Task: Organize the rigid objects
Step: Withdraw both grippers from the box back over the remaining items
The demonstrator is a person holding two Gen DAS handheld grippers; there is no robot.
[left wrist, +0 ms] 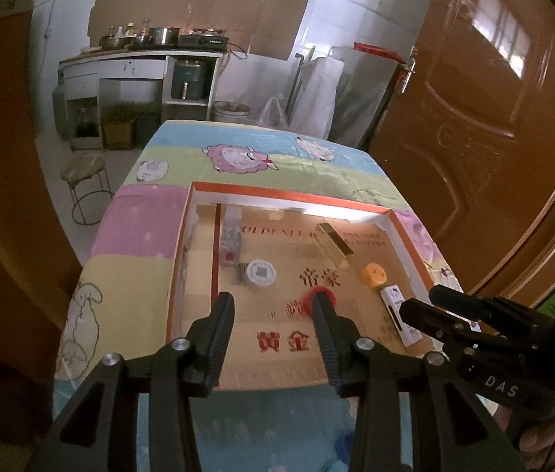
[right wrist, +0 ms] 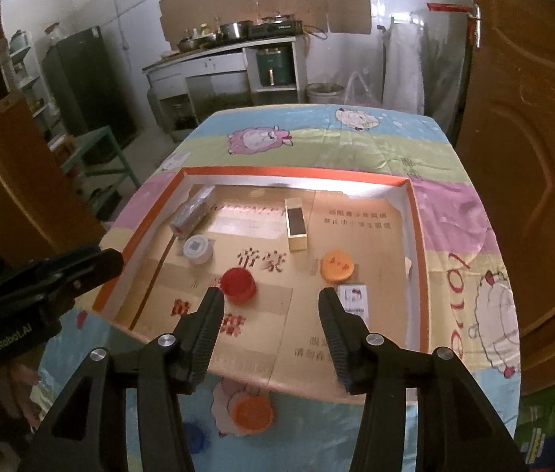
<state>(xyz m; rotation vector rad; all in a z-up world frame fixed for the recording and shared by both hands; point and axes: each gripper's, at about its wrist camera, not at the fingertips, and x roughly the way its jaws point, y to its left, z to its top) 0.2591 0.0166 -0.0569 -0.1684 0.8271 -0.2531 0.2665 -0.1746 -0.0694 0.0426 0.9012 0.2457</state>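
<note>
Both hand-held grippers spread, empty, red cap (right wrist: 238,284) in tray (right wrist: 297,172), seemingly untouched

Two wrist views, close above, angled down and forward, both over the shallow box (left wrist: 411,236) (right wrist: 415,212).

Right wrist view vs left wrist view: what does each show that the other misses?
Only the right wrist view: an orange round lid and a blue round lid on the cartoon-print tablecloth in front of the tray, plus a dark green fridge.

Only the left wrist view: a round cushioned stool on the floor.

Both: the shallow orange-rimmed cardboard tray holding a red round lid, a gold rectangular box, a white round lid and a white carton; both grippers open, holding nothing.
</note>
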